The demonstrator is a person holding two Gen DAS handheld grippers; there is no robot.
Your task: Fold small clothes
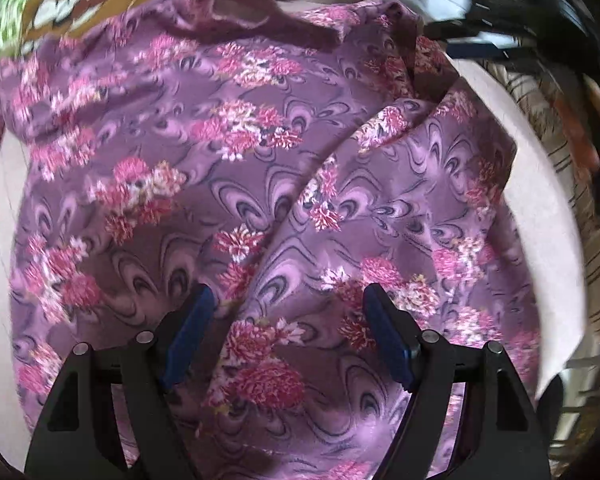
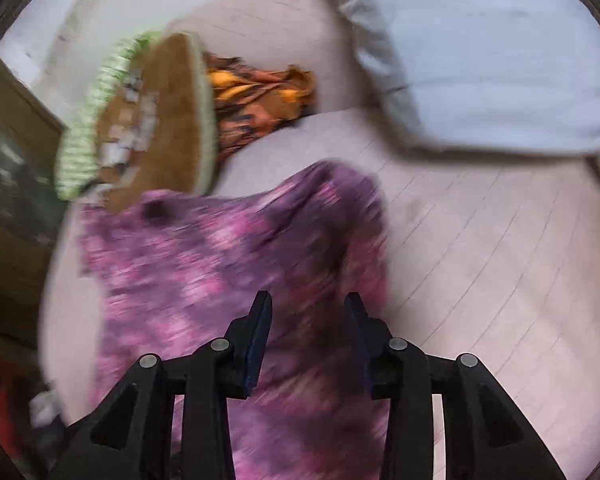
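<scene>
A purple garment with pink flower print [image 1: 236, 184] lies spread on a pale pink bed sheet [image 1: 532, 208], with one side folded over along a diagonal crease. My left gripper [image 1: 288, 300] hangs just above its lower part, jaws wide apart, nothing between the blue pads [image 1: 188, 336]. In the right wrist view the same garment [image 2: 220, 280] is blurred. My right gripper [image 2: 308, 308] stands over its right edge, jaws partly apart, and no cloth is pinched between them. The right gripper [image 1: 500, 20] also shows as a dark blur at the top right of the left wrist view.
A brown cushion with a green frill [image 2: 152, 120] and an orange patterned cloth [image 2: 260, 100] lie beyond the garment. A white pillow [image 2: 480, 60] sits at the far right. A striped fabric [image 1: 560, 152] borders the sheet, and dark furniture [image 2: 12, 200] stands left.
</scene>
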